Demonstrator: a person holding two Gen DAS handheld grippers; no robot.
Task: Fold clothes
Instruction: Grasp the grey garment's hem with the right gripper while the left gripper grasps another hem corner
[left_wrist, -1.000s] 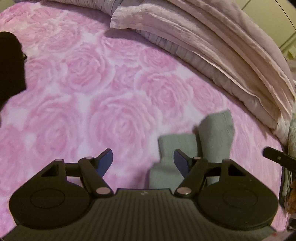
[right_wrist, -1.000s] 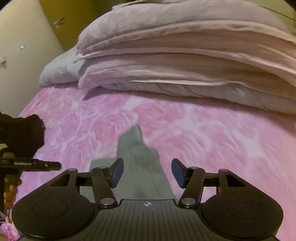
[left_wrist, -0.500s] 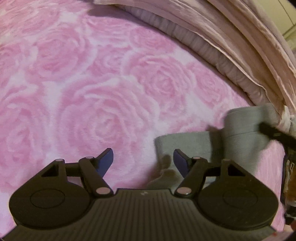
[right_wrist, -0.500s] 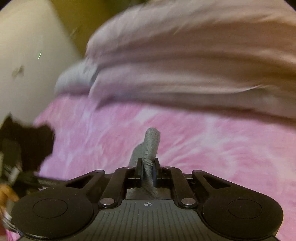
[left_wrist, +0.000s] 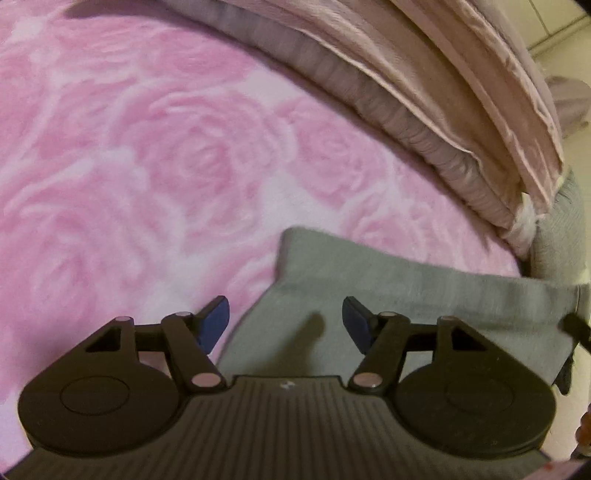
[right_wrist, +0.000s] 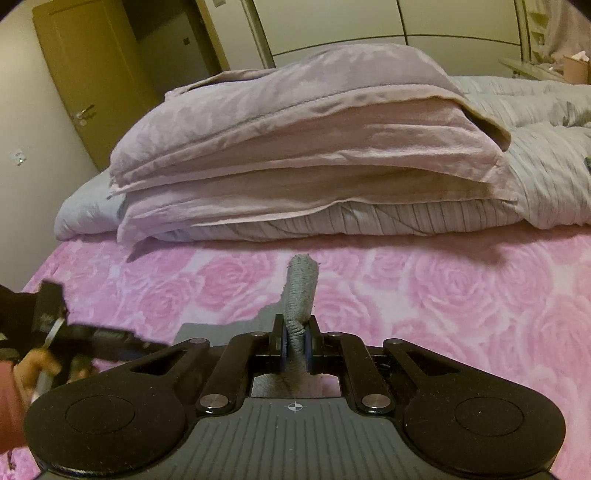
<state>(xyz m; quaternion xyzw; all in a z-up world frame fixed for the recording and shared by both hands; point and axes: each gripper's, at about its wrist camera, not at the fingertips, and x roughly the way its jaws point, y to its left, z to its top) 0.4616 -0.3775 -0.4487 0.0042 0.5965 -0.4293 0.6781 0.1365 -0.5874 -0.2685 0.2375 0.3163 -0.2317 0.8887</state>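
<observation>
The fingers (right_wrist: 309, 345) of the right gripper (right_wrist: 294, 347) are pressed together on a bunched fold of the grey garment (left_wrist: 388, 295), and a ribbed tuft of it stands up past the tips. The left gripper (left_wrist: 286, 319) has its blue-padded fingers (left_wrist: 214, 319) spread wide with nothing between them; they hang just above the garment, the right-hand pad over the cloth and the left-hand pad over the pink rose-patterned blanket (left_wrist: 147, 166) beside the cloth's edge. The garment lies flat on that blanket beneath and ahead of the left fingers, running off to their right, where a dark bar crosses its far end at the frame edge. Beyond both sets of fingers a stack of folded mauve bedding (right_wrist: 295, 147) rests on the bed, with a striped grey duvet (right_wrist: 535, 147) beside and under it. Behind the stack stand a brown door (right_wrist: 92, 85) and pale cupboard fronts. To the left of the right fingers, blurred, a person's hand (right_wrist: 33, 369) grips the other tool's handle, low and near the blanket.
</observation>
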